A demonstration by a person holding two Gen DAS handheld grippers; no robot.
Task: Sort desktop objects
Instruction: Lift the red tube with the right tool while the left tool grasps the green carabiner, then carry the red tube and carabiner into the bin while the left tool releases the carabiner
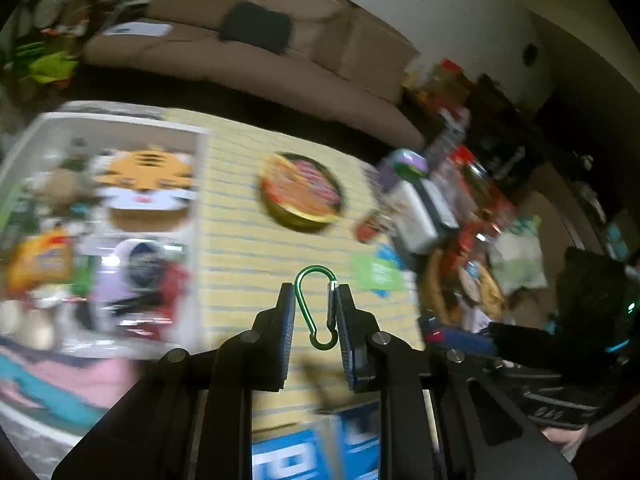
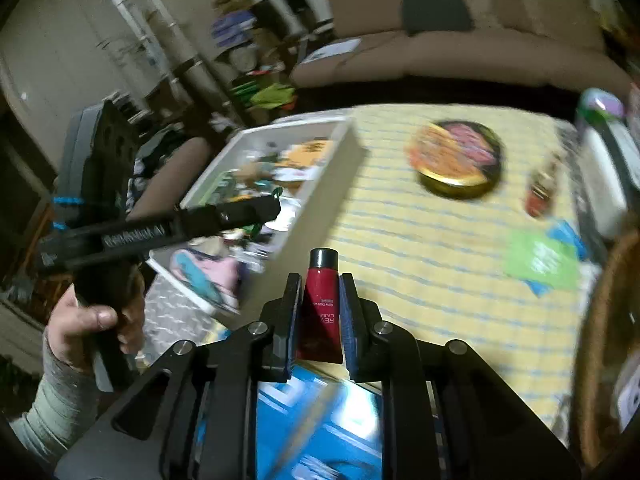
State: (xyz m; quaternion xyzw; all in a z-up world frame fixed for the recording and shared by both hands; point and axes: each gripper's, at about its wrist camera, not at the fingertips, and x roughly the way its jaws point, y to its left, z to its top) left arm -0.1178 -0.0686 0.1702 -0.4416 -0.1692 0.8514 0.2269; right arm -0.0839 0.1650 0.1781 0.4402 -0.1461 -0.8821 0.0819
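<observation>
Behind the bench a beige sofa (image 1: 248, 60) fills the top of both views, and the bench (image 1: 240, 216) itself wears a yellow striped cloth.

Your left claw (image 1: 316, 312) is pinching a green carabiner (image 1: 317, 307), its long axis running along the fingers with the big loop pointing away from you and the small hook end toward the claw's base. Your right claw (image 2: 320, 312) is pressed onto a red tube (image 2: 321, 306) with a black cap, which also lies along the fingers, cap outward.

What matters for the coming move is the white box (image 1: 120, 208), already crowded with a tiger-face toy (image 1: 146, 184) and other bits. In the left wrist view it sits in the left half of the frame, well apart from the carabiner. In the right wrist view the box (image 2: 320, 184) lies up and left of the tube, with your left hand (image 2: 92, 320) and its claw body between camera and box. Your left claw looks the nearer to the box, so its drop likely comes first.

A round printed tin (image 1: 302, 192) stays on the cloth, upper centre.
</observation>
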